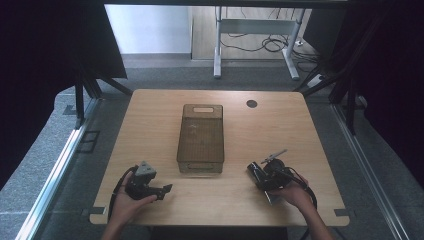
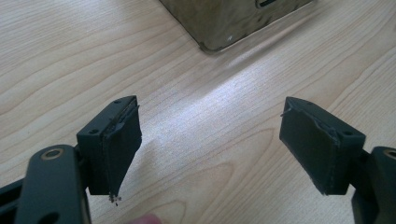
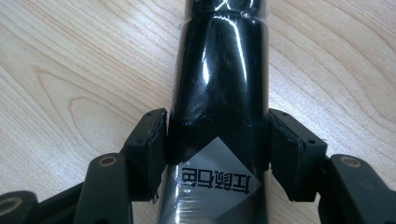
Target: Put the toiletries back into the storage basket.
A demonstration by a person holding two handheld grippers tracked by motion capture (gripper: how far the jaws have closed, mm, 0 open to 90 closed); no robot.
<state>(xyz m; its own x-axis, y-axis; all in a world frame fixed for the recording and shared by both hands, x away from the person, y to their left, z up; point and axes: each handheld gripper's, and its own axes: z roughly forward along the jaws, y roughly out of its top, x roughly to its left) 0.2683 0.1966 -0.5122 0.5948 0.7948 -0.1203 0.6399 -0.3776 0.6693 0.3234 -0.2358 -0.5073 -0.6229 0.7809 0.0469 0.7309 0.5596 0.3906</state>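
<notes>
Brown bin (image 1: 200, 140) beside black bottle (image 3: 219, 93)

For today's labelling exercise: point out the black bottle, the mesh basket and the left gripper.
black bottle (image 3: 219, 84), right gripper view, glossy middle of its body.
mesh basket (image 1: 200, 117), high view, far wall near the handle slot.
left gripper (image 2: 210, 140), left gripper view, midway between its open fingertips.

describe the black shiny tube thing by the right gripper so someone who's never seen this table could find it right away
Start at the wooden table and find the long brownish see-through bin in its middle. Near that bin's near right corner lies a glossy black cylinder, with the right gripper closed around it, pads against both sides. It is the table's only shiny black item, and it carries a grey diamond-shaped label with printed characters.
</notes>
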